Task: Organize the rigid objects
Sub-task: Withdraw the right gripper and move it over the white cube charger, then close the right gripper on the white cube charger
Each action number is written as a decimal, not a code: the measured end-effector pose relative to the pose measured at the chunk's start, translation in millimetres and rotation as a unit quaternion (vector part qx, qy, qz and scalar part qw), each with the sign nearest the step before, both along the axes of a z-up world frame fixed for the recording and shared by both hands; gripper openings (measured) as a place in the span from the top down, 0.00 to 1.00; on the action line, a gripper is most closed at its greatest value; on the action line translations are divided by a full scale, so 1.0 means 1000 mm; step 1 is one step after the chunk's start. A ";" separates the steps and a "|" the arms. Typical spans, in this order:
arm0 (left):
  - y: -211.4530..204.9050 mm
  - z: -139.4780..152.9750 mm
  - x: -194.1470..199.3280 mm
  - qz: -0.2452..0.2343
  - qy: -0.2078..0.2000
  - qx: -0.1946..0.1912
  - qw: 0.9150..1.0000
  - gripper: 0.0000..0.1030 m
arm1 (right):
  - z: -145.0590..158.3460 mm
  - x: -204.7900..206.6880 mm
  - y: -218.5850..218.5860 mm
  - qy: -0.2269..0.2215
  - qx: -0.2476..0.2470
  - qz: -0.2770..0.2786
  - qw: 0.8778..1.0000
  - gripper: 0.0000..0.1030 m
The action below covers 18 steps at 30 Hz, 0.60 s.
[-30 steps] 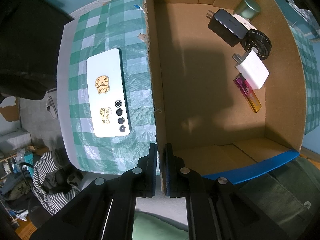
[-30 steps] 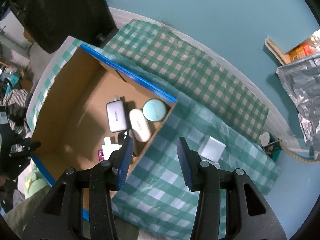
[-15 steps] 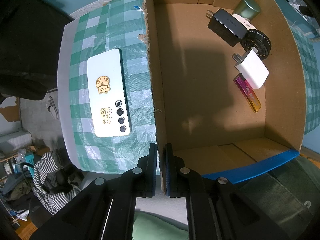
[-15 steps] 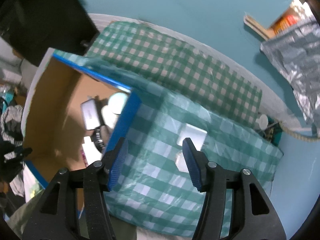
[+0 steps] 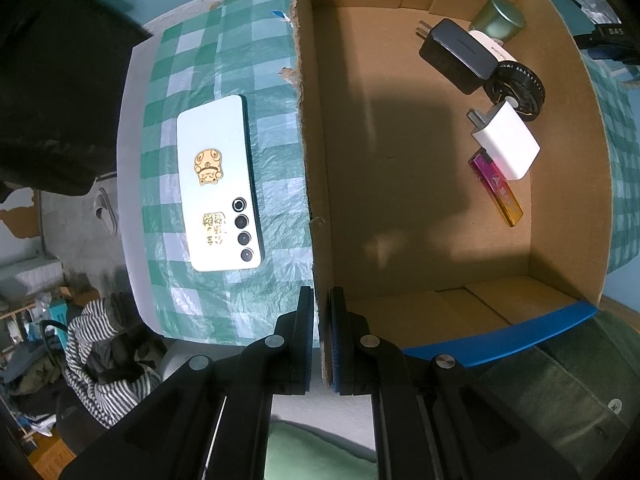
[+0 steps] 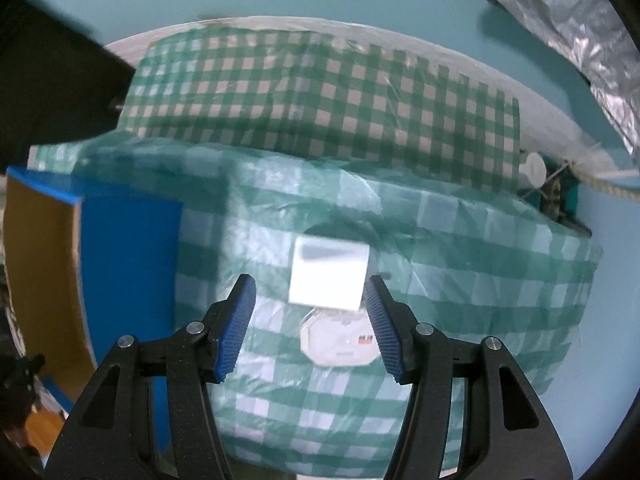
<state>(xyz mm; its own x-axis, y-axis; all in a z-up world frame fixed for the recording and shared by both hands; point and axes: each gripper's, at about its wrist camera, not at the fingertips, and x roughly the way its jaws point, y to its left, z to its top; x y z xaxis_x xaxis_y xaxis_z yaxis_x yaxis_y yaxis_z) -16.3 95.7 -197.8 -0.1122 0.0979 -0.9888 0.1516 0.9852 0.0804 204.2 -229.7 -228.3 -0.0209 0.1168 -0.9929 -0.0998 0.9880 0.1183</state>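
Note:
My left gripper (image 5: 322, 336) is shut on the near wall of the cardboard box (image 5: 308, 184). Inside the box lie a dark charger (image 5: 456, 54), a white charger (image 5: 506, 144), a black round dial (image 5: 516, 88), a pink-to-yellow stick (image 5: 498, 186), a white case (image 5: 490, 44) and a green tin (image 5: 498, 18). A white phone (image 5: 218, 190) lies face down on the checked cloth left of the box. My right gripper (image 6: 310, 330) hangs open over a silvery square block (image 6: 328, 276) and a white octagonal object (image 6: 340, 340), both between its fingers without contact.
The blue-taped box corner (image 6: 128, 264) stands left of the right gripper. A green checked cloth (image 6: 460, 280) covers the table. Crinkled foil (image 6: 568, 20) lies at the far right and a white cap (image 6: 534, 168) sits by the table edge. Striped clothing (image 5: 100, 344) lies below the table.
The right gripper has swung away from above the box to the right, sunk toward the silvery block and rolled; its jaws stand wider. The left gripper has kept its grip on the box wall.

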 end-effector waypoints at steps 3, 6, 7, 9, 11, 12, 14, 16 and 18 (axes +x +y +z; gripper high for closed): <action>0.001 0.000 0.000 0.004 0.001 0.001 1.000 0.93 | -0.007 0.004 -0.002 0.004 -0.002 -0.002 1.000 0.45; 0.001 -0.001 0.001 0.011 0.002 0.002 1.000 0.93 | -0.020 0.008 -0.001 0.010 -0.005 -0.005 1.000 0.45; 0.002 -0.001 0.001 0.013 0.003 0.002 1.000 0.93 | -0.024 0.009 -0.001 0.014 -0.006 -0.005 1.000 0.45; 0.001 -0.001 0.001 0.014 0.003 0.003 1.000 0.93 | -0.029 0.009 0.000 0.017 -0.006 -0.007 1.000 0.43; 0.001 -0.001 0.001 0.015 0.004 0.005 1.000 0.93 | -0.031 0.010 0.002 0.013 -0.010 -0.005 1.000 0.41; 0.001 -0.002 0.001 0.016 0.005 0.005 1.000 0.93 | -0.031 0.010 0.003 0.011 -0.012 -0.003 1.000 0.40; 0.001 -0.003 0.002 0.019 0.006 0.005 1.000 0.93 | -0.031 0.011 0.005 0.010 -0.016 0.001 1.000 0.40; 0.000 -0.003 0.002 0.019 0.007 0.007 1.000 0.93 | -0.032 0.012 0.006 0.008 -0.020 0.003 1.000 0.40; -0.001 -0.004 0.002 0.018 0.008 0.007 1.000 0.93 | -0.033 0.014 0.005 0.004 -0.021 0.002 1.000 0.40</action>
<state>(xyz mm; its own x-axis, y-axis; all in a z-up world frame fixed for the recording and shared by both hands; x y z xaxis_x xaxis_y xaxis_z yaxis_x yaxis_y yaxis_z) -14.4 95.2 -201.5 -0.1309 0.1072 -0.9856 0.1172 0.9888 0.0920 218.3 -224.9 -261.2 -0.0297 0.0745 -0.9968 -0.1031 0.9917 0.0772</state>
